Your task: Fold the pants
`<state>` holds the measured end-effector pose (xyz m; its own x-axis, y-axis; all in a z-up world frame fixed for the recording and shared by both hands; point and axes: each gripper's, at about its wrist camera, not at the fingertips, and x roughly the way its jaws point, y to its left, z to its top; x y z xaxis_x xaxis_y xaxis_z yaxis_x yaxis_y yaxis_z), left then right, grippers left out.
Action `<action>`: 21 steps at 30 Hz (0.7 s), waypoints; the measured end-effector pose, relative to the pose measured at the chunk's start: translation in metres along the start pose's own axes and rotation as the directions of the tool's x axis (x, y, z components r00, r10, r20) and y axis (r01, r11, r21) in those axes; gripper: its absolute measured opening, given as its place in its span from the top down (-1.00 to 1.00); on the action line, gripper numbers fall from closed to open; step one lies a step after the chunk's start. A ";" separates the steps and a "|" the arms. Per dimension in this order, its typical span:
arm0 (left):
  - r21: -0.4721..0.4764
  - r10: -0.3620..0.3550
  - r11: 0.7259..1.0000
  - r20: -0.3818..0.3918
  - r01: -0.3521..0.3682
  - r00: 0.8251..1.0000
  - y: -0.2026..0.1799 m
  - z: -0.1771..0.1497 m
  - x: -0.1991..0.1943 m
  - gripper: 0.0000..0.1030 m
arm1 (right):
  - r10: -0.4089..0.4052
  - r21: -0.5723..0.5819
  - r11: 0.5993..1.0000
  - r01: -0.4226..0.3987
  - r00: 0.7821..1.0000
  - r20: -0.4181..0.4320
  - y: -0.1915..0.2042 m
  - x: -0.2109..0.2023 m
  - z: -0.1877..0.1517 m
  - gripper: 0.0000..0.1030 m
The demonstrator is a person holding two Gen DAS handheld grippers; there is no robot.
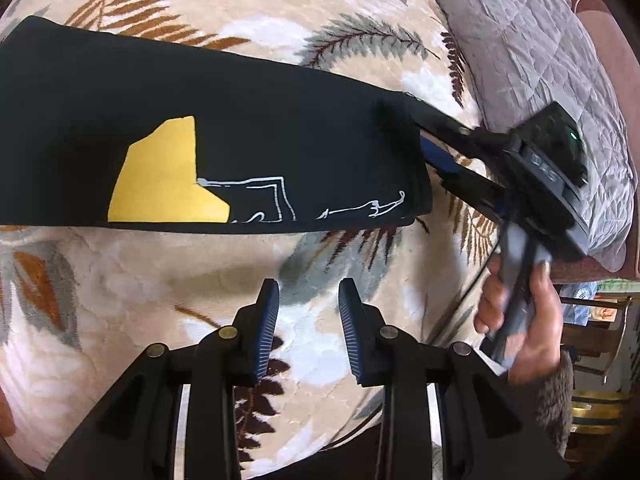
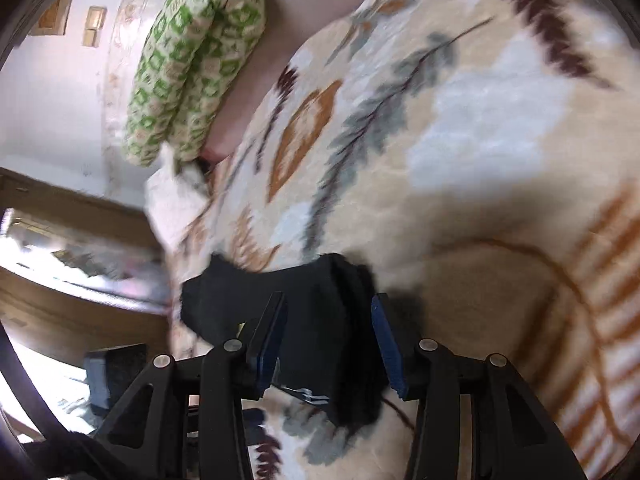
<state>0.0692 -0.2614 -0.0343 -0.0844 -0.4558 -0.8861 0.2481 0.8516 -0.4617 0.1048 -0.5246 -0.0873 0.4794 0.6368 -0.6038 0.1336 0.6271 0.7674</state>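
Observation:
Black pants [image 1: 240, 140] with a yellow patch [image 1: 164, 176] and white line print lie folded lengthwise across a leaf-patterned blanket [image 1: 280, 20]. My left gripper [image 1: 308, 304] is open and empty, hovering over the blanket just in front of the pants' near edge. My right gripper [image 1: 430, 160] reaches in from the right at the pants' right end, its fingers on either side of the cloth. In the right wrist view the black cloth [image 2: 324, 312] sits between the two fingers of my right gripper [image 2: 330, 312], which stand apart around it.
A grey quilted cover [image 1: 540, 80] lies at the right of the bed. A green-patterned pillow [image 2: 192, 60] lies at the blanket's far edge by a white wall. Wooden furniture [image 1: 600, 340] stands beyond the bed's right side.

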 end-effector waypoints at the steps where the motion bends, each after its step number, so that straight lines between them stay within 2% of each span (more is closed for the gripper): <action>1: -0.001 -0.002 1.000 0.003 0.002 1.000 -0.001 0.001 0.000 0.45 | 0.009 -0.011 1.000 -0.009 0.999 -0.037 -0.002 0.007 0.004 0.09; 4: -0.012 -0.007 1.000 0.008 0.007 1.000 -0.003 0.003 0.003 0.45 | 0.045 -0.030 0.998 -0.048 0.995 -0.090 -0.007 0.015 0.015 0.08; 5: -0.016 -0.009 1.000 0.008 0.009 1.000 -0.004 0.004 0.004 0.45 | 0.045 -0.040 0.998 -0.049 0.994 -0.095 -0.007 0.014 0.017 0.15; 7: -0.035 -0.020 0.999 0.005 0.020 1.000 -0.004 0.004 0.007 0.45 | 0.018 -0.079 0.997 -0.028 0.993 -0.119 -0.006 0.013 0.021 0.39; 8: -0.047 -0.027 0.999 0.004 0.027 1.000 -0.004 0.005 0.008 0.45 | -0.009 -0.101 0.995 -0.004 0.991 -0.135 -0.005 0.013 0.021 0.63; 9: -0.059 -0.035 0.998 0.007 0.035 0.999 -0.004 0.005 0.008 0.45 | -0.030 -0.123 0.992 0.012 0.989 -0.146 -0.003 0.013 0.021 0.66; 14: -0.112 -0.101 0.988 0.031 0.104 0.994 -0.014 0.004 0.012 0.45 | -0.065 -0.202 0.979 0.032 0.985 -0.160 0.010 0.004 0.023 0.69; 18: -0.159 -0.145 0.975 0.058 0.153 0.988 -0.026 0.000 0.018 0.45 | -0.069 -0.181 0.983 0.040 0.985 -0.159 0.008 0.003 0.025 0.62; 21: -0.196 -0.165 0.963 0.112 0.185 0.980 -0.030 0.003 0.022 0.45 | -0.060 -0.155 0.987 0.036 0.987 -0.149 0.004 0.003 0.026 0.61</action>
<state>0.0627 -0.2977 -0.0402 -0.0154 -0.6165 -0.7872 0.0346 0.7865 -0.6166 0.1287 -0.5322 -0.0807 0.3358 0.6579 -0.6741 0.0147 0.7119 0.7022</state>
